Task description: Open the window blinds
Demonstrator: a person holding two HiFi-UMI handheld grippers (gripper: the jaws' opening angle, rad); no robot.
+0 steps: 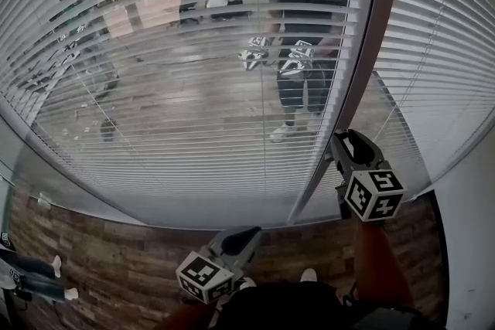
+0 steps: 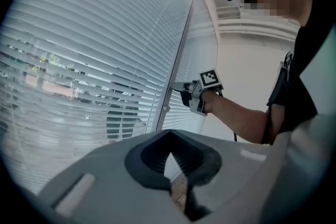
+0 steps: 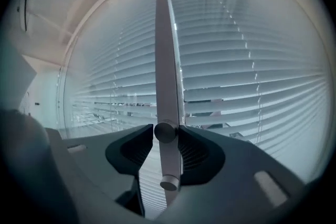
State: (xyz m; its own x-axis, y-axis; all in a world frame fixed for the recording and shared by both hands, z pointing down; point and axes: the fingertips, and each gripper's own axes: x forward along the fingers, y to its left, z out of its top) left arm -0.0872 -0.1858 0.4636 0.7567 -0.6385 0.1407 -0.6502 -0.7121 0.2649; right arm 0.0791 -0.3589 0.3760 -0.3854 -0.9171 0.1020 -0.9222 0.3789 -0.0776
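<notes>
Two white blinds [image 1: 193,89] cover the window, their slats tilted enough to show paving outside. Between them hangs the wand [image 3: 167,86], and the right claw [image 3: 166,132] is clamped low on it. The left claw [image 2: 170,136], pressed together and empty, hangs over the wood floor [image 1: 116,259], clear of the slats. A white wall [image 1: 472,243] stands close on the right.

Ahead: blinds [image 1: 193,89], slats spanning both panes and closing off any way to the glass, with the window post [image 1: 379,27] dividing them. Before the post: tilt wand [image 3: 167,86], filling the closed jaws of my right gripper [image 1: 338,139]. Below: open air over the wood floor [image 1: 100,243], where my left gripper [image 1: 246,236] sits clear of the slats with its jaws together.
</notes>
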